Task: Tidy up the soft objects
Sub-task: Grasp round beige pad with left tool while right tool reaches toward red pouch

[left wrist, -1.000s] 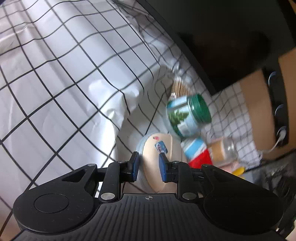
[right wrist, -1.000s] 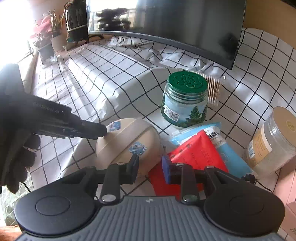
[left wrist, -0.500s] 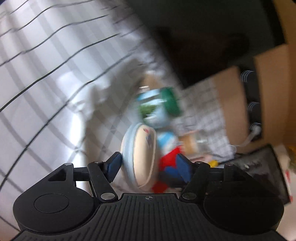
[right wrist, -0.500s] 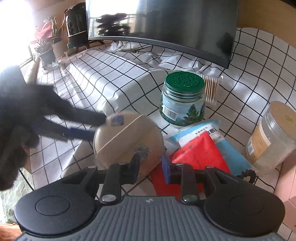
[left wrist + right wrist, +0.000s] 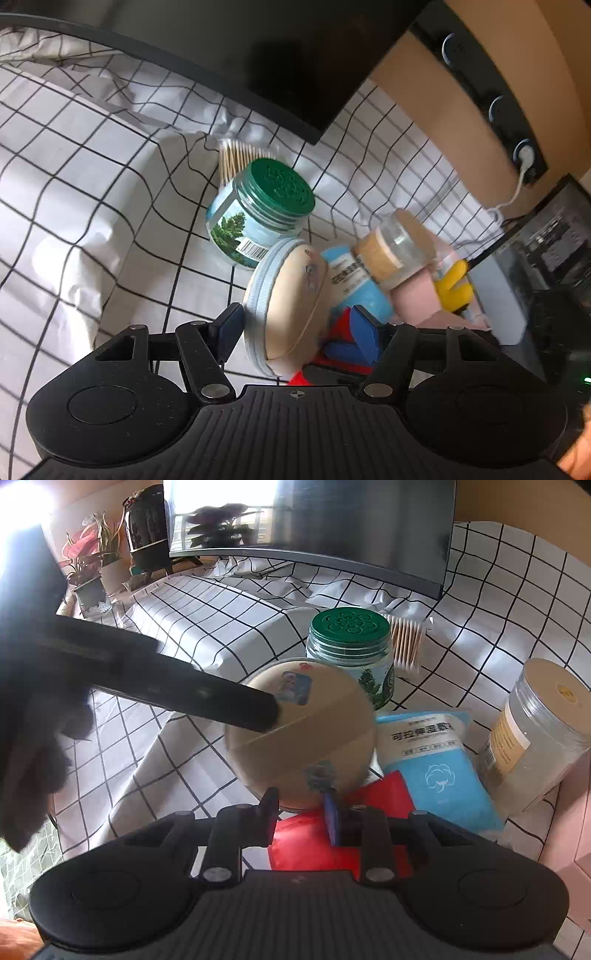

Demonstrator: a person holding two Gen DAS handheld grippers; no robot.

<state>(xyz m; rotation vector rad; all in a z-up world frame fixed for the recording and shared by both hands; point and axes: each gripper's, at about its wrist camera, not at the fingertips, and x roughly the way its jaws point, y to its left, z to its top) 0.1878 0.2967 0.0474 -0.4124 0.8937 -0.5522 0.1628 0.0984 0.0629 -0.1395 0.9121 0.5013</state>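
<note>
Since a second ago the left gripper (image 5: 297,326) has spread from a narrow pinch to wide, and the pouch (image 5: 291,295) now stands tilted on edge between its fingers rather than lying low; the right gripper (image 5: 301,808) has stayed narrow.

A checked cloth (image 5: 229,620) covers the table and fills most of both views. A dark monitor (image 5: 332,520) spans the top of the right view. In the right view the pouch (image 5: 306,731), round and beige with a zip rim, sits at centre, its lower edge between the right gripper's fingers; whether they touch it I cannot tell. The left gripper's finger reaches in from the left and meets the pouch's upper left face.

Behind the pouch stands a green-lidded jar (image 5: 351,642), with a swab pack (image 5: 406,642) just beside it toward upper right. At right stands a clear jar (image 5: 535,731) with a tan lid. A blue packet (image 5: 432,760) lies between pouch and clear jar, partly over a red packet (image 5: 384,790) at lower centre. In the left view a yellow toy (image 5: 454,284) shows at right, beyond the clear jar.
</note>
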